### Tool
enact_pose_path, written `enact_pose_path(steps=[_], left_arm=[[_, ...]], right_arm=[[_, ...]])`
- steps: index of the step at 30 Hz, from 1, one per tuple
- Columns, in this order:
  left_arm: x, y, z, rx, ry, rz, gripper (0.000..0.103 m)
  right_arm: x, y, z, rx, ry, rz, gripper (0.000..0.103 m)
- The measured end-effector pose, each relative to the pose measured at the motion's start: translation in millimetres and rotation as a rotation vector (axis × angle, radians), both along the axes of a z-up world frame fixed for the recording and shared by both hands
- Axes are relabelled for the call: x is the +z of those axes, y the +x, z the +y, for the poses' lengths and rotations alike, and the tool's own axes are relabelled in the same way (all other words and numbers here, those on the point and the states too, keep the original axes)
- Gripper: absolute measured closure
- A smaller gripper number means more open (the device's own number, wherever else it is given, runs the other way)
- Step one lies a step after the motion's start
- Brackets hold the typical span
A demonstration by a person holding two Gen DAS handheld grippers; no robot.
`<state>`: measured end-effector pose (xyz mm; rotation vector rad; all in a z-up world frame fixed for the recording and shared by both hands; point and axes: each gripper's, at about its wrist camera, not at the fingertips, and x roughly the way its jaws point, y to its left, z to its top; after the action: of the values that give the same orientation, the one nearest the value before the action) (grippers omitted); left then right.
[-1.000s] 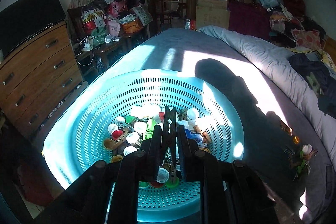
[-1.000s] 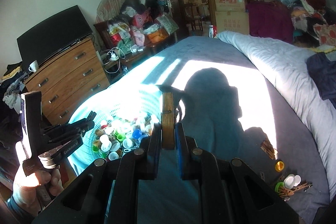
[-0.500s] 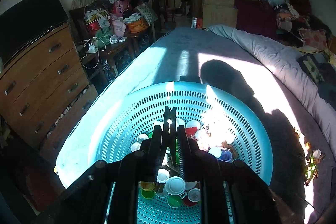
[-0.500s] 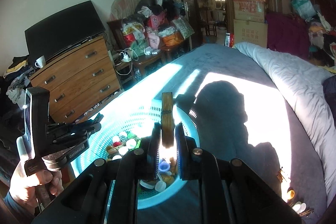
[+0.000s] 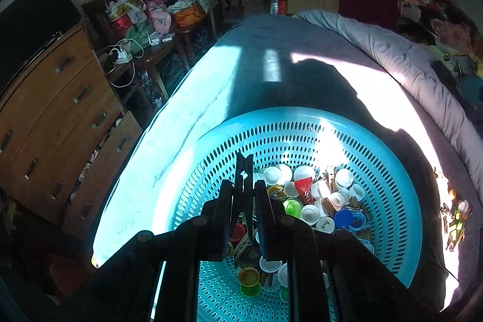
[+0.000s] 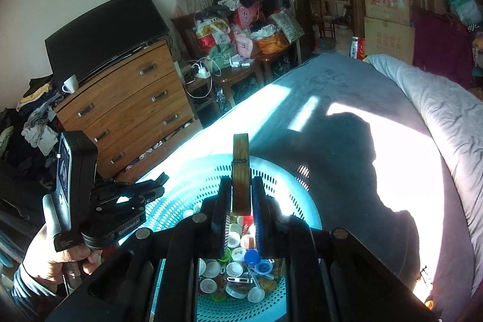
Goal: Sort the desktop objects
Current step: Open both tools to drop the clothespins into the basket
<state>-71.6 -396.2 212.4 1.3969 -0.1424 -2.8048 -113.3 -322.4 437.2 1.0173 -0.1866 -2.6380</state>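
From my left wrist camera, my left jaws [image 5: 244, 195] point down into the turquoise basket [image 5: 392, 171], which sits on the grey-blue bed [image 5: 271, 68]. They are nearly closed on a dark clothespin [image 5: 244, 171] that stands upright between them, its tip sticking out past the fingertips toward twelve o'clock. Below and to the three o'clock side of the jaws, the basket floor holds a heap of bottle caps [image 5: 311, 201], white, green, blue and red, with a few wooden pegs mixed in. Outside the basket rim, at about three o'clock on the bed, a small cluster of loose items [image 5: 452, 219] lies in the sunlight. A wooden dresser [image 5: 60, 122] stands at nine o'clock.

From my right wrist camera, my right jaws [image 6: 241, 201] hover above the near part of the same basket [image 6: 193, 171], tilted slightly downward. They are pinched tight on a brown wooden clothespin [image 6: 240, 168], held upright, with its upper half rising clear of the fingertips toward twelve o'clock. Under the jaws at six o'clock more caps [image 6: 238, 264] show in the basket. At eight o'clock my left hand [image 6: 57, 258] grips the handle of the other gripper, whose black body angles toward the basket rim. The dresser [image 6: 126, 107] with a television [image 6: 105, 32] on top sits at ten o'clock.
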Motion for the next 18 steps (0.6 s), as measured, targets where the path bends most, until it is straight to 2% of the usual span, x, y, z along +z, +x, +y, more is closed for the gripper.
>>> enact_pose_path(steps=[9,12,18], left_arm=[[-23.4,-40.8,-1.4,-0.085,0.016,-0.177,0.087],[-28.2,-48.8,-4.3,-0.091,0.013,-0.194,0.087],[-25.0,-50.5,-12.6,-0.086,0.022,-0.179,0.088]], right_arm=[[-17.0,-46.0,2.5,0.042,-0.003,-0.165,0.09],[-20.0,-49.9,2.5,0.06,-0.002,-0.196,0.09],[-15.8,-46.8,-8.7,0.087,0.031,-0.177,0.09]])
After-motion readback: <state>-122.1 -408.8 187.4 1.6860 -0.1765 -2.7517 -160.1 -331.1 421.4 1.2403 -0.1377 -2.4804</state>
